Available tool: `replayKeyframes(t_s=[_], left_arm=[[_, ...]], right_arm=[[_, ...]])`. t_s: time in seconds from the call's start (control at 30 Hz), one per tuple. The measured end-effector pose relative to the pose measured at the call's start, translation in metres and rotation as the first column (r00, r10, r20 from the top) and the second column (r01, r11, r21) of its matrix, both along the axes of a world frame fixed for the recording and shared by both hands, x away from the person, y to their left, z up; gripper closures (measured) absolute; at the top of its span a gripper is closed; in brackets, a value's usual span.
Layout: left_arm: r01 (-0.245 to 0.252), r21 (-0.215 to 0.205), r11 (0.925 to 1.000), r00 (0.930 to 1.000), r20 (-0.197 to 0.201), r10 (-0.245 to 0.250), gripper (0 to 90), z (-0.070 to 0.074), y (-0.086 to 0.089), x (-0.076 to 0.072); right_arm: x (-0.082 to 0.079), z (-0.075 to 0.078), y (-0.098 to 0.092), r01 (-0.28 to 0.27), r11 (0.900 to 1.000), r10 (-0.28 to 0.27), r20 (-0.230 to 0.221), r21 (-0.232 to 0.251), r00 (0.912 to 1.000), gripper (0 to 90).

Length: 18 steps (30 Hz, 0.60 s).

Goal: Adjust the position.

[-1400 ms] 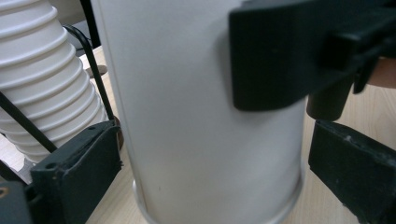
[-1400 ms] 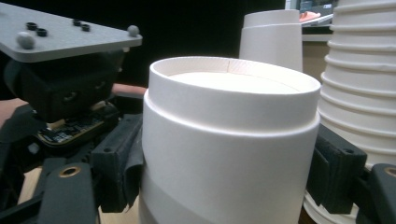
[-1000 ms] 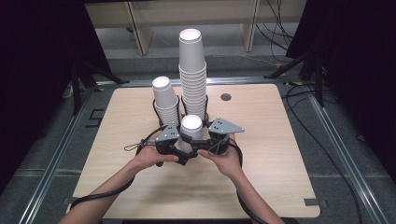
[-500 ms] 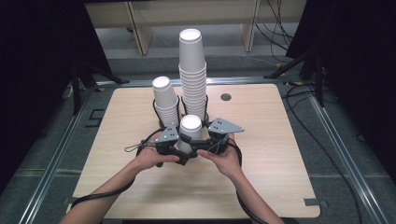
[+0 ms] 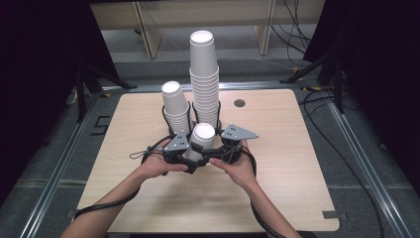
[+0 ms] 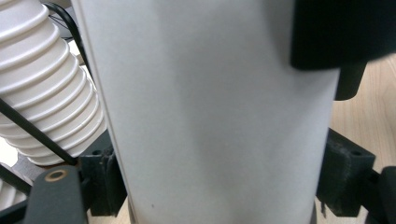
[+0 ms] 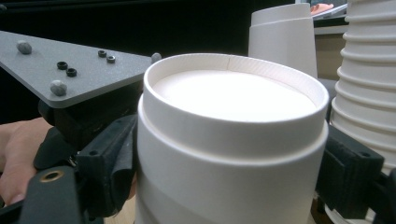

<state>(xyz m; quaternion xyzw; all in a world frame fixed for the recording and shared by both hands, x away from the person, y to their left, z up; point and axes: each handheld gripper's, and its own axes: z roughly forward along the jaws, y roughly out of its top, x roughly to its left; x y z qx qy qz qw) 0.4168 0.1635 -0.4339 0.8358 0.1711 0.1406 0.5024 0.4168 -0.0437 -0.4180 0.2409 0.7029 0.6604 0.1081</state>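
An upside-down white paper cup (image 5: 203,134) is held above the near middle of the wooden table (image 5: 297,148). My left gripper (image 5: 189,150) clasps it from the left and my right gripper (image 5: 218,148) from the right, each shut on its wall. In the left gripper view the cup (image 6: 210,112) sits between the black jaws of the left gripper (image 6: 224,191). In the right gripper view the cup (image 7: 233,140) shows a second rim lower down, so it may be two nested cups, held in the right gripper (image 7: 229,172).
A tall stack of cups (image 5: 204,79) stands just behind the held cup, and a shorter stack (image 5: 174,104) to its left. Black cables loop around their bases. A round hole (image 5: 239,103) lies far right of the stacks. The tall stack's ribs (image 7: 369,93) are close beside the right jaw.
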Motion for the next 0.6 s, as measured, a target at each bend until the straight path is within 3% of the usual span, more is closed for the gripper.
replayKeyframes(t_s=[0.1, 0.17, 0.43, 0.47, 0.5, 0.6], left_arm=[[0.004, 0.009, 0.9999, 1.0000, 0.003, -0.004, 20.2, 0.001, 0.000, 0.000], [0.012, 0.021, 0.9997, 0.9999, 0.006, -0.012, 21.0, 0.002, 0.000, 0.000], [0.010, 0.021, 0.9997, 0.9999, 0.010, -0.010, 22.6, 0.005, 0.004, 0.003], [0.010, 0.014, 0.9999, 0.9999, 0.011, -0.010, 22.7, 0.005, 0.005, 0.003], [0.007, 0.024, 0.9997, 0.9999, 0.013, -0.008, 22.7, 0.007, 0.006, 0.004], [0.009, 0.043, 0.9990, 0.9997, 0.020, -0.010, 22.8, 0.009, 0.009, 0.005]], right_arm=[[-0.001, 0.000, 0.000, -0.001, 1.000, 0.001, -0.022, 0.001, 0.9998, 14.8], [0.001, 0.000, -0.002, -0.008, 1.000, 0.008, -0.002, -0.020, 1.0000, 14.7], [-0.001, 0.002, -0.007, -0.031, 0.999, 0.030, -0.017, -0.029, 0.9994, 14.0], [-0.001, 0.002, -0.009, -0.020, 0.999, 0.021, 0.004, -0.038, 0.9998, 14.1], [-0.002, 0.002, -0.010, -0.033, 0.999, 0.032, -0.018, -0.038, 0.9993, 14.4], [-0.004, -0.001, -0.017, -0.032, 0.998, 0.031, -0.015, -0.045, 0.9994, 14.8]])
